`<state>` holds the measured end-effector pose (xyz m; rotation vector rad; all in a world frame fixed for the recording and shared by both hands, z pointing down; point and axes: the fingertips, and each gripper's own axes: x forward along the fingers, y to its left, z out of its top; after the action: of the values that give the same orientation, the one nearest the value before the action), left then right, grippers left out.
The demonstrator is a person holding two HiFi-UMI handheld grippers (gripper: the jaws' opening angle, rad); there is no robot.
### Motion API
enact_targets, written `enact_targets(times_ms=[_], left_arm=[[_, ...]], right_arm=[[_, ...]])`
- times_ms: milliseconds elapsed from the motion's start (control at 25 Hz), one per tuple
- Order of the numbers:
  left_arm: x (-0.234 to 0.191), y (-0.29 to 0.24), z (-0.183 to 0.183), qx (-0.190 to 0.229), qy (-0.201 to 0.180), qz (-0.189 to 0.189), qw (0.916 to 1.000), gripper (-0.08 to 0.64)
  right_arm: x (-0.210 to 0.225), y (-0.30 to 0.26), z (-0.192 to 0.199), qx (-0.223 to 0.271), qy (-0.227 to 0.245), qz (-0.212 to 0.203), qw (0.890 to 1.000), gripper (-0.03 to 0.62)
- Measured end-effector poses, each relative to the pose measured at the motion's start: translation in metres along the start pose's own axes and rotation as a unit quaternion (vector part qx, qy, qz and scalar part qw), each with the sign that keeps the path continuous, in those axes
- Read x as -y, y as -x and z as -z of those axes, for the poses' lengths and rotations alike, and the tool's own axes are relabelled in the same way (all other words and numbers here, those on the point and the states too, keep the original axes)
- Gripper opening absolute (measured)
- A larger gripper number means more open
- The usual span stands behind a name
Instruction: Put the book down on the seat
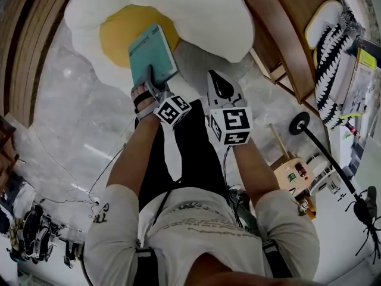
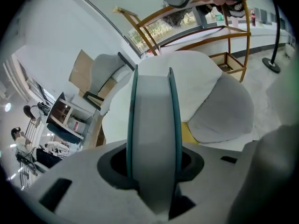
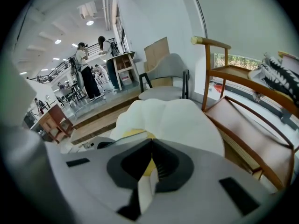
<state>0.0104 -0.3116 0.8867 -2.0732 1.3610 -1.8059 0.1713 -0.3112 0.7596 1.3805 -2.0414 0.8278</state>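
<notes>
Only illegible print shows on the teal book (image 1: pixel 152 55).

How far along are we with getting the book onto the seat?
Done: the book is over the yellow centre of the seat. In hand: the left gripper is clamped on its near edge; the right gripper is shut and empty beside it. Left: lay it flat on the seat, open the jaws, back away.

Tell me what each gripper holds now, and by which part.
The left gripper grips the teal book by its near edge, with jaws across both covers. The right gripper holds nothing.
</notes>
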Motion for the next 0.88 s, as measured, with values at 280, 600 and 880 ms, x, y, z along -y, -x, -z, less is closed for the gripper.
enact_targets(times_ms=[280, 600, 880], left_arm=[[0.053, -0.026, 0.008, 0.01, -0.051, 0.003, 0.9986, 0.172], [0.095, -0.041, 0.041, -0.012, -0.086, 0.013, 0.9962, 0.172], [0.129, -0.047, 0.049, 0.009, -0.147, 0.028, 0.9887, 0.187]], right_arm=[[0.003, -0.012, 0.026, -0.015, 0.022, -0.013, 1.0, 0.029], [0.004, -0.016, 0.061, -0.041, 0.002, -0.017, 0.999, 0.029], [0.0, -0.013, 0.096, -0.072, -0.01, -0.019, 0.997, 0.029]])
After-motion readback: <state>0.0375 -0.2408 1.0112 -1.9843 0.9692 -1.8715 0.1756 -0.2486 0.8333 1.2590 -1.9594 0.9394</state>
